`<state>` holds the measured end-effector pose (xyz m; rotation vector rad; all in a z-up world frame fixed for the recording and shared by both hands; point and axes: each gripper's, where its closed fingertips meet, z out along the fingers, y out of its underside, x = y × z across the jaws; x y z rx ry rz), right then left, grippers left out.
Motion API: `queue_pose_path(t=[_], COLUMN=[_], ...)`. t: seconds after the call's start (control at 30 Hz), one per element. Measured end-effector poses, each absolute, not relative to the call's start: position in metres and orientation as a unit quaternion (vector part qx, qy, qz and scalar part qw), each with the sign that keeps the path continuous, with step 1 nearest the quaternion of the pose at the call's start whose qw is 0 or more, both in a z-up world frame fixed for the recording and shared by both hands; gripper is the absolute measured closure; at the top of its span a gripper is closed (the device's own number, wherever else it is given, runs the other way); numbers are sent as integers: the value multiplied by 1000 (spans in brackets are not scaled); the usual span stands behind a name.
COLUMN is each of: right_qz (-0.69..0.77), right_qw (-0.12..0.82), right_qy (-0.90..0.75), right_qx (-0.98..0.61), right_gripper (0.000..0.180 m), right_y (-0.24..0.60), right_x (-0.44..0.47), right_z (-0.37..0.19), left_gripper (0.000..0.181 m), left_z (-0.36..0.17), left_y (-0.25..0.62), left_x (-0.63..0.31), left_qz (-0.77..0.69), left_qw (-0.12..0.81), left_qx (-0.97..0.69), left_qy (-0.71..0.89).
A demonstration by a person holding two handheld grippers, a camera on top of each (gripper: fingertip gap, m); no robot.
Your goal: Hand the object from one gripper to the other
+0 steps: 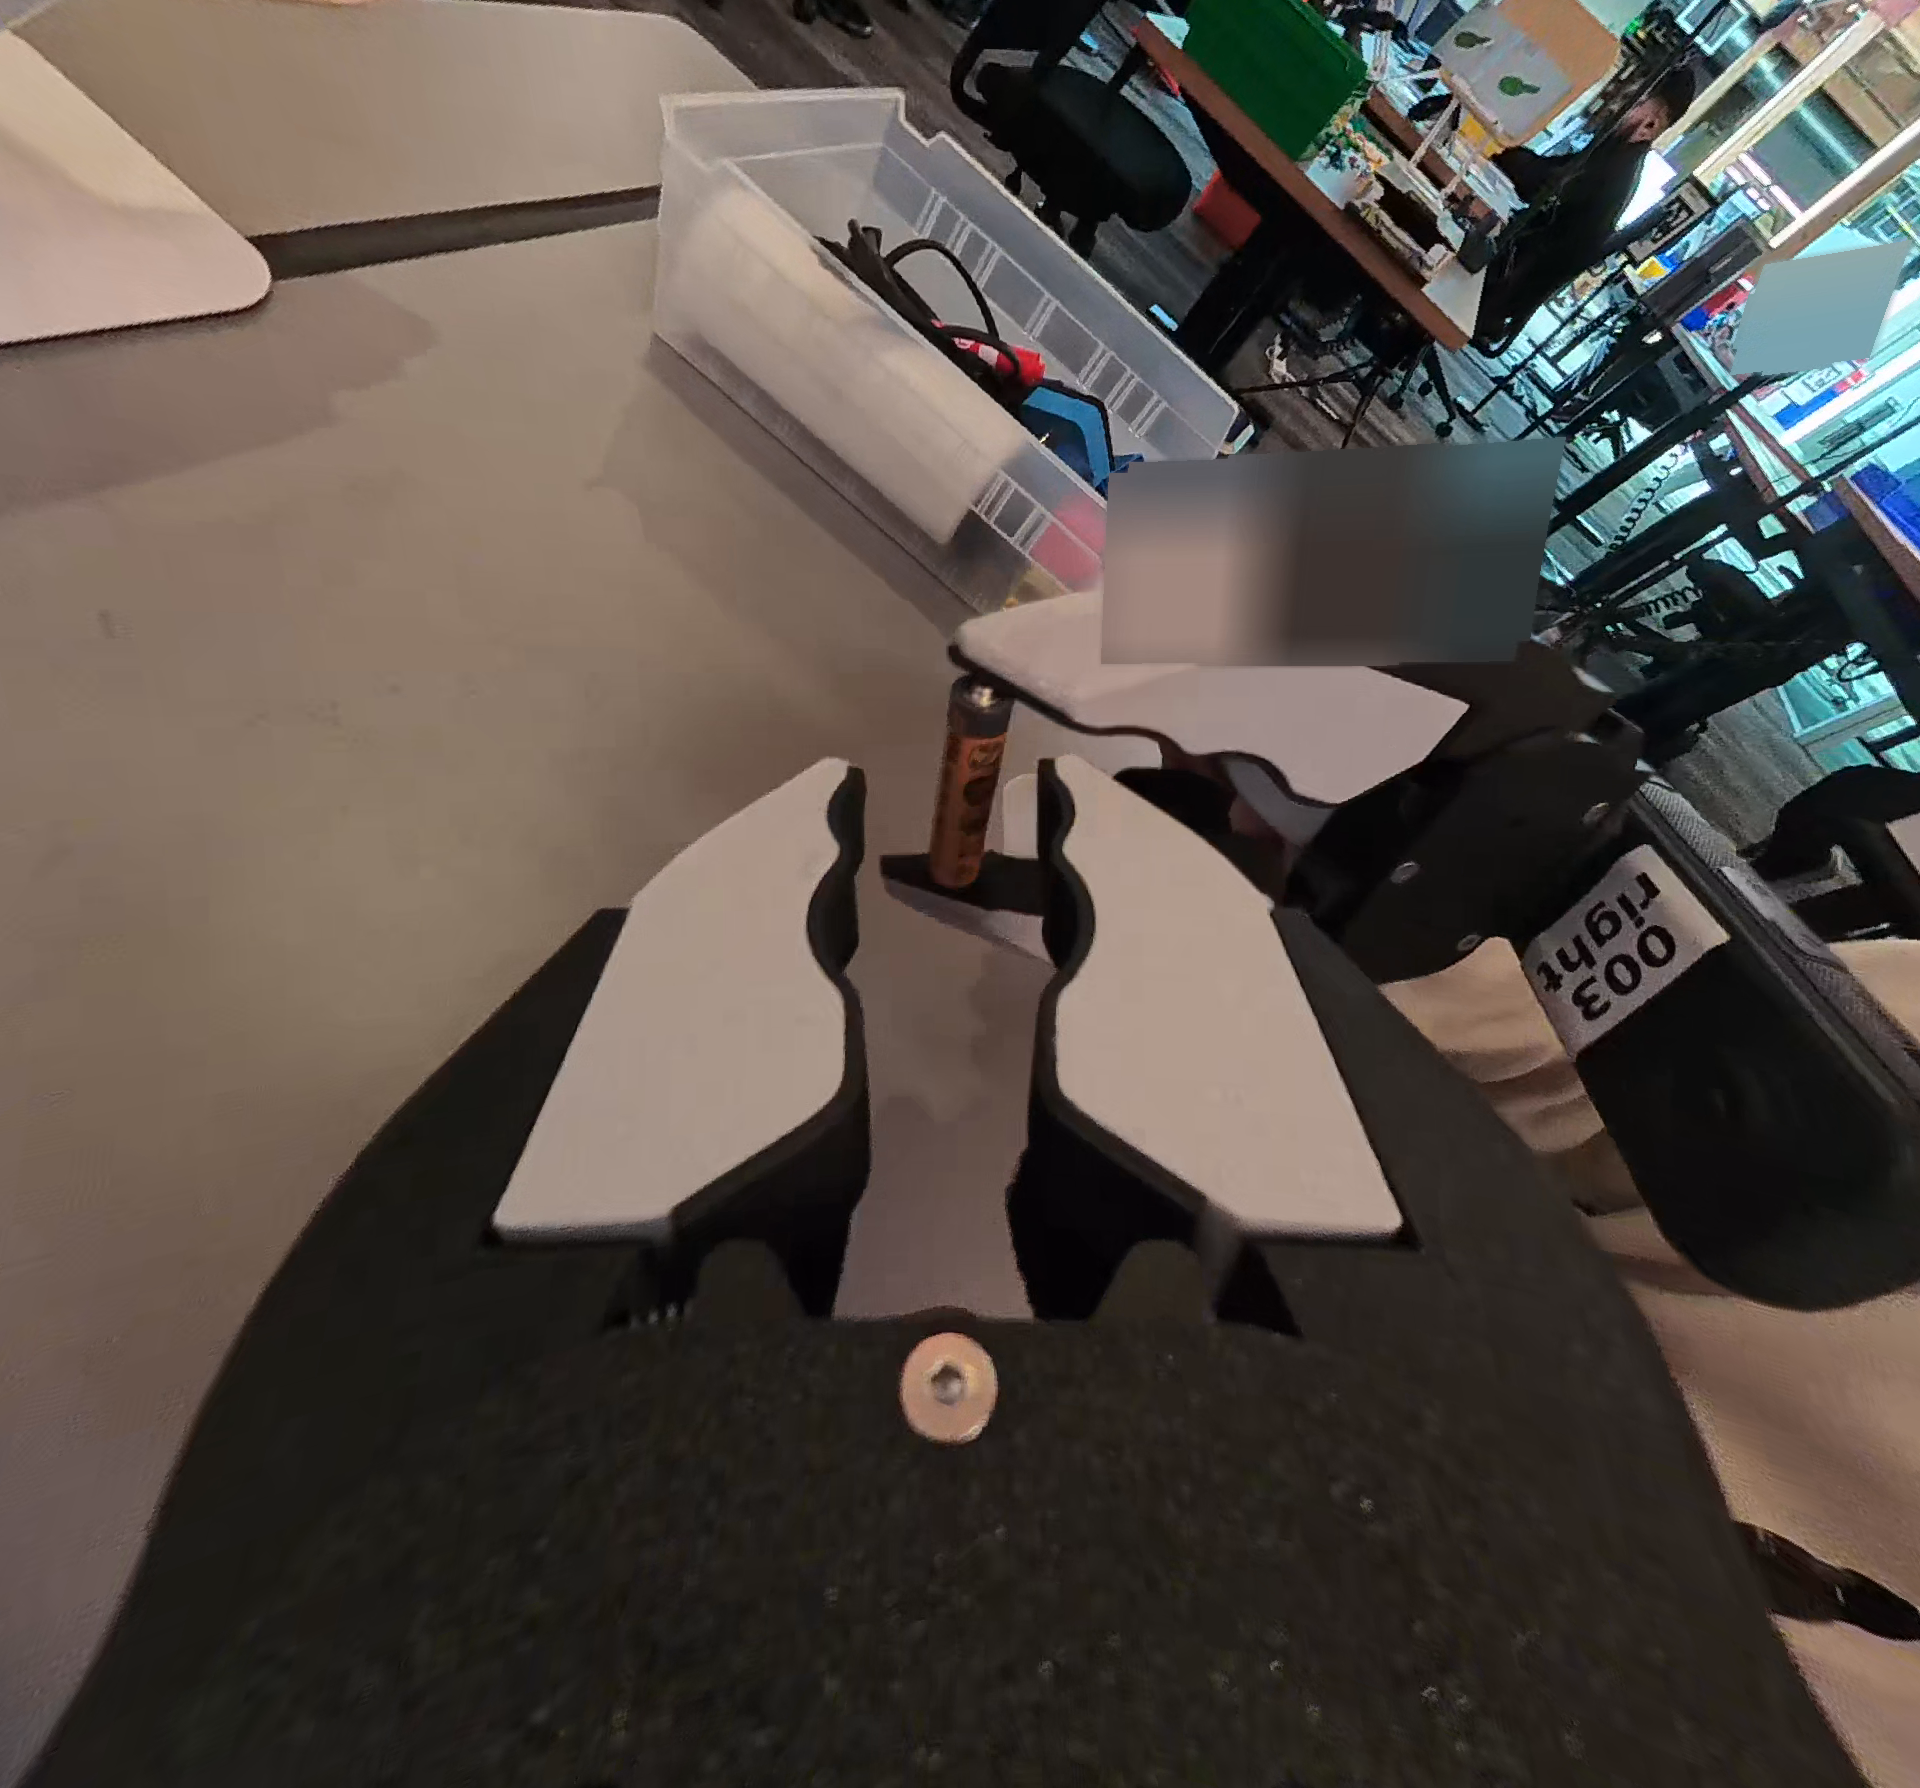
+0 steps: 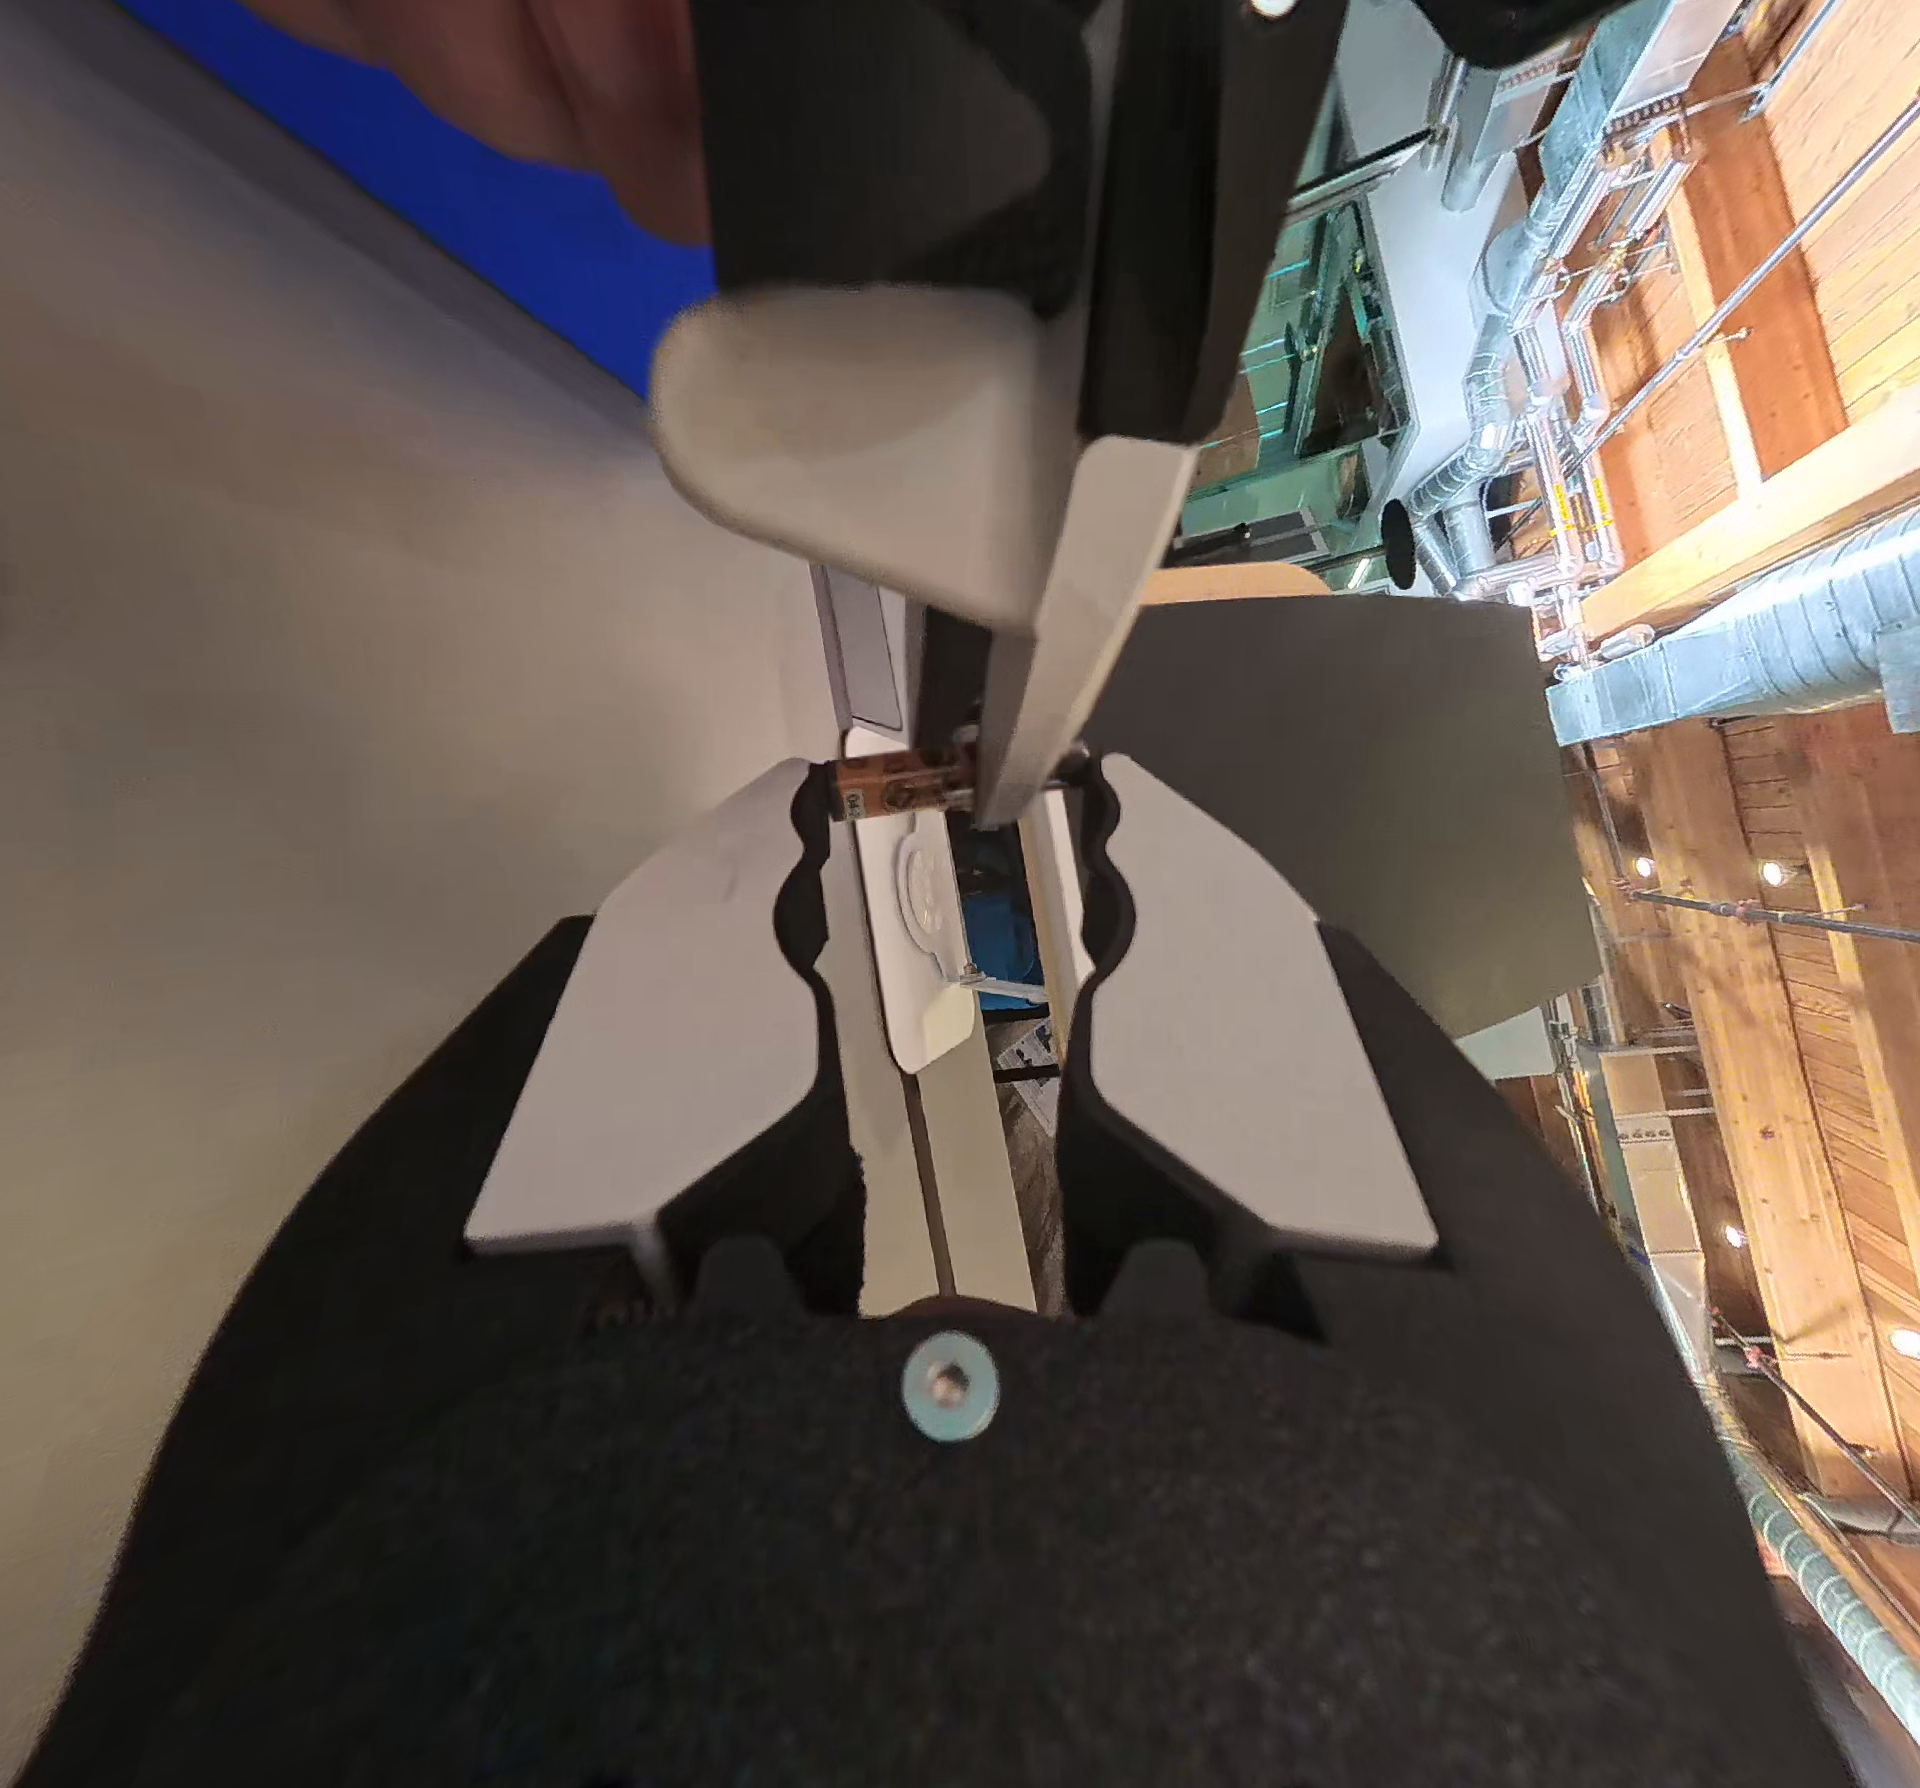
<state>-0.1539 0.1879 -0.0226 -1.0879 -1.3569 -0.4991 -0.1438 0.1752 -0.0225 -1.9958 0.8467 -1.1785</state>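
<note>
A small brown and black battery (image 1: 968,782) stands upright above the grey table (image 1: 364,699). My right gripper (image 2: 956,788) is shut on it end to end, and the battery (image 2: 894,793) spans the gap between its tips. In the left wrist view the right gripper's fingers (image 1: 1195,699) reach in from the right, one above and one below the battery. My left gripper (image 1: 951,788) is open, with a finger on each side of the battery and a gap on both sides. In the right wrist view a left finger (image 2: 1049,658) comes down in front of the battery and hides part of it.
A clear plastic bin (image 1: 790,128) with cables and coloured items stands on the table behind. A white monitor base (image 1: 104,211) is at the far left. A hand (image 2: 468,24) holds the left gripper. Office chairs and desks lie beyond the table edge. My left and right fingertips are right by each other.
</note>
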Motion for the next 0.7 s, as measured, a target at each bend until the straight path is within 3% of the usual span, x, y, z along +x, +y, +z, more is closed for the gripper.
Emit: queue_pose_path(t=[0.1, 0.4, 0.53, 0.7], right_qz=[-216, -160, 39, 364], right_qw=[617, 635, 647, 500], right_qy=[-592, -584, -543, -458], right_qx=[-471, -480, -533, -638], right_gripper=[133, 133, 119, 121], right_y=[187, 186, 181, 171], right_x=[-158, -163, -156, -150], right_z=[-24, -32, -33, -65], left_gripper=[170, 171, 171, 171], left_z=[-20, -29, -31, -24], left_y=[175, 173, 174, 169], left_x=[-142, -147, -154, -165], left_qz=[-442, -414, -427, -527], left_qw=[346, 338, 351, 344], left_qx=[-755, -755, -717, -657], left_qy=[339, 381, 426, 415])
